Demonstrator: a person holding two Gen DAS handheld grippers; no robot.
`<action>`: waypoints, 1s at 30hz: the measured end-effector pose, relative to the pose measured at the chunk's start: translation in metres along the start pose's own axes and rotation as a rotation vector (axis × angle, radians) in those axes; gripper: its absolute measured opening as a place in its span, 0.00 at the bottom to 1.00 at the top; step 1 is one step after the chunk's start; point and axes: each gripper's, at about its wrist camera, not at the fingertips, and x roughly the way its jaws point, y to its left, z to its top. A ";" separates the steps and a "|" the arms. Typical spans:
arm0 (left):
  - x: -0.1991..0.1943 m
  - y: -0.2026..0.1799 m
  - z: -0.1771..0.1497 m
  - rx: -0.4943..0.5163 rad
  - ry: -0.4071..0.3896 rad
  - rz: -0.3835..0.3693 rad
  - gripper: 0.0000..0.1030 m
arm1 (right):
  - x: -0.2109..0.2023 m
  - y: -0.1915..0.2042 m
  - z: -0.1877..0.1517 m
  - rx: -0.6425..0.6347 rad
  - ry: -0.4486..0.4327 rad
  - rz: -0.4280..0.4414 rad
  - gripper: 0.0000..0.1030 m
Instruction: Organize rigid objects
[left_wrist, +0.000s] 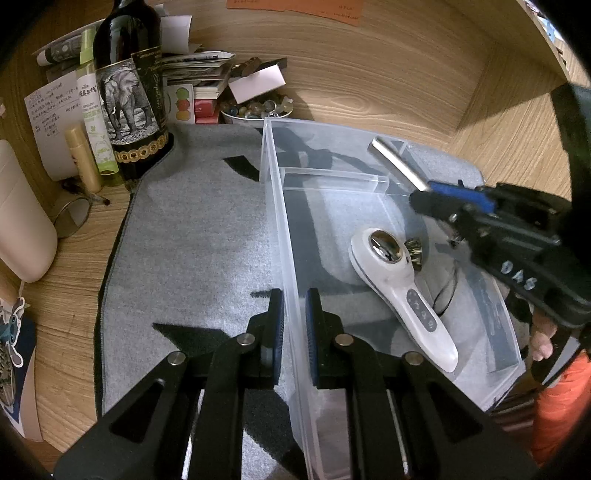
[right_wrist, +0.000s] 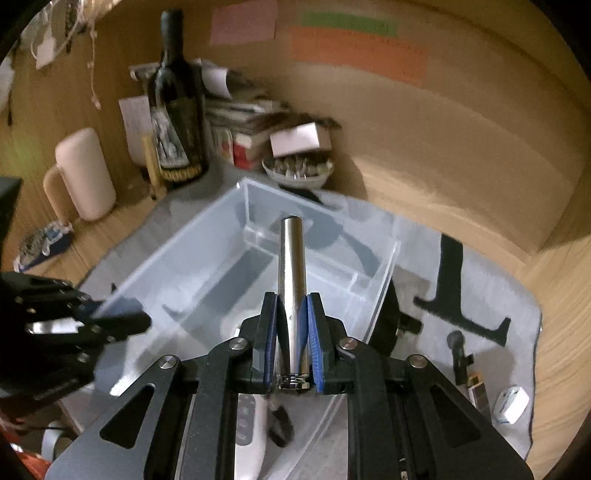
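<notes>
Left gripper (left_wrist: 294, 328) jaws pinching clear plastic bin (left_wrist: 280, 221) wall; right gripper (right_wrist: 291, 332), lettered "DAS", jaws clamping silver metal cylinder (right_wrist: 291, 266); elephant-label wine bottle (left_wrist: 127, 92) at 10 o'clock.

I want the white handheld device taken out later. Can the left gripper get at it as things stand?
Probably not yet: the left gripper is shut on the clear bin's wall, though the white handheld device lies uncovered inside.

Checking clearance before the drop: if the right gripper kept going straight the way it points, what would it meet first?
Probably the clear bin's inner divider; the metal cylinder in the right gripper points there, though depth is uncertain.
</notes>
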 end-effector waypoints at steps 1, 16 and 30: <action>0.000 0.000 -0.001 -0.001 0.000 0.000 0.11 | 0.004 0.000 -0.002 -0.004 0.014 -0.003 0.14; 0.000 0.000 -0.001 -0.001 0.000 -0.001 0.11 | 0.022 0.003 -0.010 -0.037 0.103 -0.019 0.14; 0.000 0.000 -0.001 0.002 -0.001 0.001 0.11 | -0.003 0.001 -0.006 -0.018 0.036 -0.014 0.42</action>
